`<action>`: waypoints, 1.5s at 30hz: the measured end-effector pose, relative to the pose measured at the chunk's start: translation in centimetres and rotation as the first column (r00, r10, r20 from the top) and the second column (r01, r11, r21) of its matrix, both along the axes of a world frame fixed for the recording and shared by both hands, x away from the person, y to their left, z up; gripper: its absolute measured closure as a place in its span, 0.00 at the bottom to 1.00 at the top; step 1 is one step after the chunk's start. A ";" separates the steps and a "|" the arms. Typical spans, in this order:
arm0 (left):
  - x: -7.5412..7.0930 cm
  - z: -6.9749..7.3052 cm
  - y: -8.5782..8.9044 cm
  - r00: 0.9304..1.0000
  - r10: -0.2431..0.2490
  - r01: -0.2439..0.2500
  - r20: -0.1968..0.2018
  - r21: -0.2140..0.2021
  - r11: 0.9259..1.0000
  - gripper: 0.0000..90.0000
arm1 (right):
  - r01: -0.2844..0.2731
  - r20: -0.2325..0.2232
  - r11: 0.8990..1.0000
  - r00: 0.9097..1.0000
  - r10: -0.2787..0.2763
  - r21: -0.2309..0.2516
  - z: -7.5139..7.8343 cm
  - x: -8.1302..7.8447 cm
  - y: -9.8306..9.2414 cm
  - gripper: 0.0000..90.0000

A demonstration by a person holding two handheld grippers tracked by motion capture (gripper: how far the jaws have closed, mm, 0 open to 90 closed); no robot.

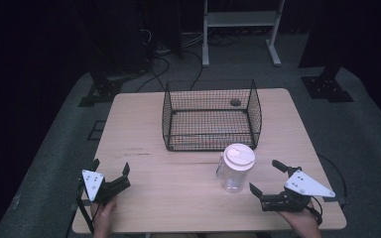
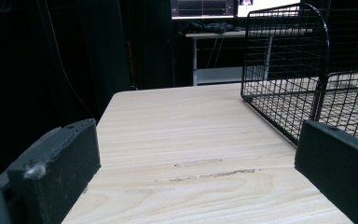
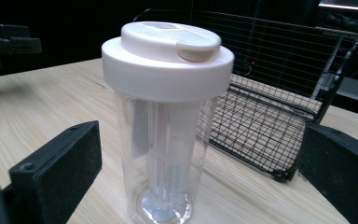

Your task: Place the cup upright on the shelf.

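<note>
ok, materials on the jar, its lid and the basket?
Jar: clear, glossy plastic by the look; you can see through it to an inner tube. Lid: opaque white plastic, smooth, with a flip tab. Basket: thin black wire grid, probably coated metal. Table: pale wood-grain, matte.

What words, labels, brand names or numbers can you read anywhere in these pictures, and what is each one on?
None can be read.
Clear plastic jar with white lid: no label or print visible.
Black wire basket: no tag visible.
Wooden table: bare wood with scuff marks, no writing.
Grey plates on the left tongs and right tongs: small dark dots, no lettering.
Bright screens in the far background: too small and blurred to read.
</note>
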State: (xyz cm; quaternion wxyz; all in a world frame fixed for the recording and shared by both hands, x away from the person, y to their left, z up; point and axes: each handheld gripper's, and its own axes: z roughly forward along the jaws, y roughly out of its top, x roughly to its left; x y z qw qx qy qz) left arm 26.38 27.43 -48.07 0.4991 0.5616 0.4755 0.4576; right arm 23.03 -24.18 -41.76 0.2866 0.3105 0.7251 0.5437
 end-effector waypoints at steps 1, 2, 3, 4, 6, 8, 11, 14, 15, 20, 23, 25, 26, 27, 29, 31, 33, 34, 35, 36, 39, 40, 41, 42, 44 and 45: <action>0.0 0.0 0.0 1.000 0.000 0.000 0.000 0.000 1.000 0.00 | 0.000 0.000 1.000 1.000 0.000 0.000 0.0 0.0 0.0 0.00; 0.0 0.0 0.0 1.000 0.000 0.000 0.000 -0.001 1.000 0.00 | -0.003 -0.001 1.000 1.000 0.003 -0.001 0.0 0.0 0.1 0.00; 0.0 0.0 0.0 1.000 0.000 0.000 -0.001 -0.001 1.000 0.00 | -0.011 0.000 1.000 1.000 0.011 -0.007 0.0 0.2 0.6 0.00; 0.0 0.0 0.0 1.000 0.000 0.000 -0.001 -0.001 1.000 0.00 | -0.011 0.000 1.000 1.000 0.011 -0.010 0.0 0.2 0.7 0.00; 0.0 0.0 0.0 1.000 0.000 0.000 0.000 -0.001 1.000 0.00 | -0.012 0.010 1.000 1.000 0.012 -0.022 0.0 0.4 1.1 0.00; 0.0 0.0 0.0 1.000 0.000 0.000 0.000 -0.001 1.000 0.00 | -0.015 0.009 1.000 1.000 0.015 -0.022 0.1 0.6 1.4 0.00; 0.0 0.0 0.0 1.000 -0.001 0.001 0.001 0.001 1.000 0.00 | -0.022 0.010 0.999 1.000 0.022 -0.023 0.2 0.7 1.6 0.00; 0.0 0.0 0.0 1.000 -0.001 0.001 0.000 -0.001 1.000 0.00 | -0.024 0.012 0.999 1.000 0.025 -0.023 0.4 1.1 2.0 0.00; 0.0 0.0 0.0 1.000 -0.001 0.001 0.000 -0.001 1.000 0.00 | -0.023 0.013 0.999 1.000 0.023 -0.022 0.4 1.2 2.1 0.00; 0.0 0.0 0.0 1.000 -0.002 0.002 0.001 0.001 1.000 0.00 | -0.045 0.000 0.999 0.999 0.045 -0.014 0.4 1.8 2.5 0.00; 0.0 0.0 0.0 1.000 -0.001 0.001 0.001 -0.001 1.000 0.00 | -0.051 0.001 0.999 0.999 0.051 -0.006 0.5 2.2 2.8 0.00; 0.0 0.0 0.0 1.000 -0.001 0.001 0.001 -0.001 1.000 0.00 | -0.051 -0.001 0.999 0.999 0.051 -0.007 0.5 2.2 2.8 0.00; 0.0 0.0 0.0 1.000 -0.001 0.001 0.001 0.000 1.000 0.00 | -0.048 0.005 0.999 0.999 0.048 -0.015 0.5 2.3 2.9 0.00; 0.0 0.0 0.0 1.000 -0.001 0.001 0.001 0.000 1.000 0.00 | -0.048 0.005 0.999 0.999 0.048 -0.015 0.5 2.3 2.9 0.00; 0.0 0.0 0.0 1.000 0.000 0.000 0.001 0.001 1.000 0.00 | -0.053 0.004 0.999 0.999 0.053 -0.011 0.5 2.4 3.1 0.00; 0.0 0.0 0.0 1.000 -0.001 0.001 0.001 0.000 1.000 0.00 | -0.051 0.008 0.999 0.999 0.051 -0.016 0.5 2.5 3.2 0.00; 0.0 0.0 0.0 1.000 -0.001 0.001 0.002 0.000 1.000 0.00 | -0.054 0.004 0.998 0.999 0.055 -0.017 0.5 2.7 3.3 0.00; 0.0 0.0 0.0 1.000 -0.001 0.001 0.001 0.000 1.000 0.00 | -0.058 0.004 0.998 0.998 0.058 -0.019 0.5 2.8 3.5 0.00; 0.0 0.0 0.0 1.000 0.000 0.000 0.001 0.001 1.000 0.00 | -0.058 0.006 0.998 0.998 0.058 -0.020 0.5 2.8 3.6 0.00; 0.0 0.0 0.0 1.000 0.000 0.000 0.001 0.001 1.000 0.00 | -0.058 0.006 0.998 0.998 0.058 -0.020 0.5 2.8 3.6 0.00; 0.0 0.0 0.0 1.000 -0.001 0.001 0.002 0.001 1.000 0.00 | -0.062 0.005 0.998 0.998 0.062 -0.024 0.5 3.1 3.9 0.00; 0.0 0.0 0.0 1.000 -0.001 0.001 0.002 0.001 1.000 0.00 | -0.062 0.005 0.998 0.998 0.063 -0.024 0.5 3.2 4.0 0.00; 0.0 0.0 0.0 1.000 -0.001 0.001 0.002 0.001 1.000 0.00 | -0.062 0.004 0.998 0.998 0.062 -0.027 0.5 3.3 4.1 0.00; 0.0 0.0 0.0 1.000 -0.001 0.001 0.002 0.001 1.000 0.00 | -0.060 0.007 0.998 0.998 0.061 -0.027 0.5 3.3 4.2 0.00; 0.0 0.0 0.0 1.000 -0.001 0.001 0.002 0.000 1.000 0.00 | -0.059 0.008 0.998 0.998 0.059 -0.029 0.5 3.5 4.3 0.00; 0.0 0.0 0.0 1.000 -0.001 0.001 0.002 -0.001 1.000 0.00 | -0.058 0.010 0.998 0.998 0.058 -0.022 0.6 3.6 4.5 0.00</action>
